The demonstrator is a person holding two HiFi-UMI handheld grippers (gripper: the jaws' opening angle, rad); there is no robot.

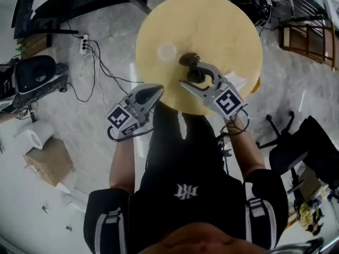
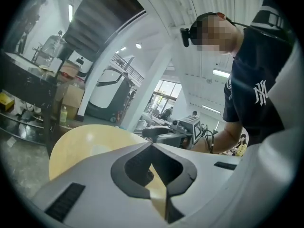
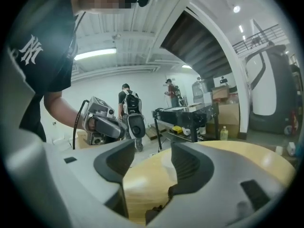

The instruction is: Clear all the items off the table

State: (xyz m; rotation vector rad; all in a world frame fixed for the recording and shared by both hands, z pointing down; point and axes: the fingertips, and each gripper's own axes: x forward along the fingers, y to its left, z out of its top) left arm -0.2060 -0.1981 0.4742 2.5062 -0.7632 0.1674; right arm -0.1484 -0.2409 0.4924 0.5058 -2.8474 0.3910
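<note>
Nearly level, left gripper [image 1: 159, 90] and right gripper [image 1: 191, 73] face the table [image 1: 228, 30].

The round pale-yellow tabletop [image 1: 169, 25] carries a dark brown thing [image 1: 189, 60], too small to identify, just on the near side of its middle, and a white scrap [image 1: 237, 81] lying close to its near right edge.
</note>
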